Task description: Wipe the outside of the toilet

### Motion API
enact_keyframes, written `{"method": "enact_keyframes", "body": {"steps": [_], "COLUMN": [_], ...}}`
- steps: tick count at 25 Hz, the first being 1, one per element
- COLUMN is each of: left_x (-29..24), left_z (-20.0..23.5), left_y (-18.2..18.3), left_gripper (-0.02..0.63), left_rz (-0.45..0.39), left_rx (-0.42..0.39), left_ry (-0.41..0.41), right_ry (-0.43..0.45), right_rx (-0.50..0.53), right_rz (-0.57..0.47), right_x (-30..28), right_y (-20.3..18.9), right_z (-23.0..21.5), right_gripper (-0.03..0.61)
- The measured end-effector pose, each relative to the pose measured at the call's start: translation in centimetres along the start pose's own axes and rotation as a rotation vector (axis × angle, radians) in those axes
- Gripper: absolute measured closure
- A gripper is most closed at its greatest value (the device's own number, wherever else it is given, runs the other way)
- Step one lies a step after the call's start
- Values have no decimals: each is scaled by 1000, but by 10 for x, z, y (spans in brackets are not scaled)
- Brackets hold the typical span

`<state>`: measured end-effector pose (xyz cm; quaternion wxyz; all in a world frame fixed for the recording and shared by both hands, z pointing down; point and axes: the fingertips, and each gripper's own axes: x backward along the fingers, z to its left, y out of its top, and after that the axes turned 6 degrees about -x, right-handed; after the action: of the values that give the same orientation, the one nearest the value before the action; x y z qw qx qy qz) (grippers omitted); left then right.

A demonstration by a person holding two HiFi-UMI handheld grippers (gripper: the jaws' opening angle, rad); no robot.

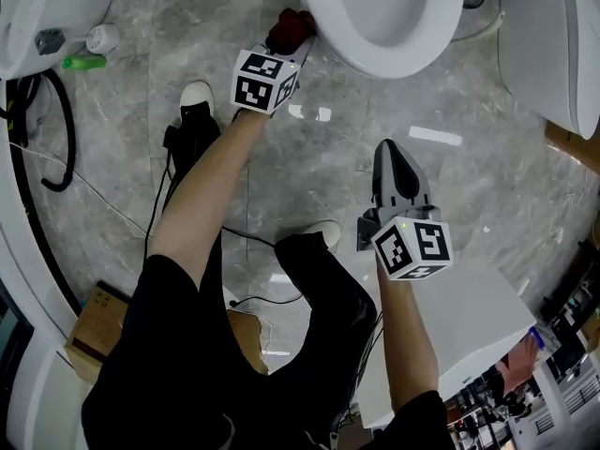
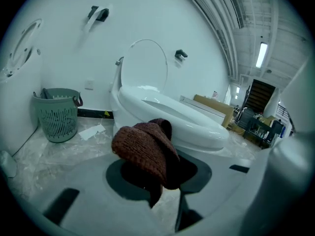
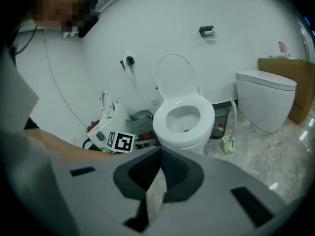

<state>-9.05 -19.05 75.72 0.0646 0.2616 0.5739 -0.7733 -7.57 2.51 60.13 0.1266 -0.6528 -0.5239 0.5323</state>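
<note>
Grey floor [image 1: 375, 186], left gripper [image 1: 287, 49] outstretched, cloth [image 2: 145, 151] beside toilet [image 1: 417, 50]

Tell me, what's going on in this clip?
A person holds a gripper in each hand. The left gripper is shut on a dark red cloth, held right at the outer side of the white toilet bowl. The right gripper, jaws together and empty, hangs back above the floor.

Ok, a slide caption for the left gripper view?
Left gripper shut on a dark red cloth beside the white toilet; green basket by the wall.
</note>
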Motion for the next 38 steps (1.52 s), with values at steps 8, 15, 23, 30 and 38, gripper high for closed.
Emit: {"method": "enact_keyframes", "body": {"steps": [8,15,23,30,38], "left_x": [6,4,-15,-6,42], "left_z": [-40,-68,-148,-157,-109], "left_y": [-16,-26,-39,-34,8], "left_gripper": [505,506,506,505,503], "left_rz": [-20,-23,9,6,2], "left_rx": [30,54,18,38,-14], "left_ry": [35,59,-86,-106,-131], "right_ry": [49,57,66,55,78], "right_rx": [12,30,46,50,42], "right_rz": [-26,-31,-36,-20,-2], "right_x": [22,38,40,47,16], "right_y": [-5,-10,-7,-1,30], "right_z": [-15,-40,-46,-48,13], "right_gripper": [577,577,577,577,577]}}
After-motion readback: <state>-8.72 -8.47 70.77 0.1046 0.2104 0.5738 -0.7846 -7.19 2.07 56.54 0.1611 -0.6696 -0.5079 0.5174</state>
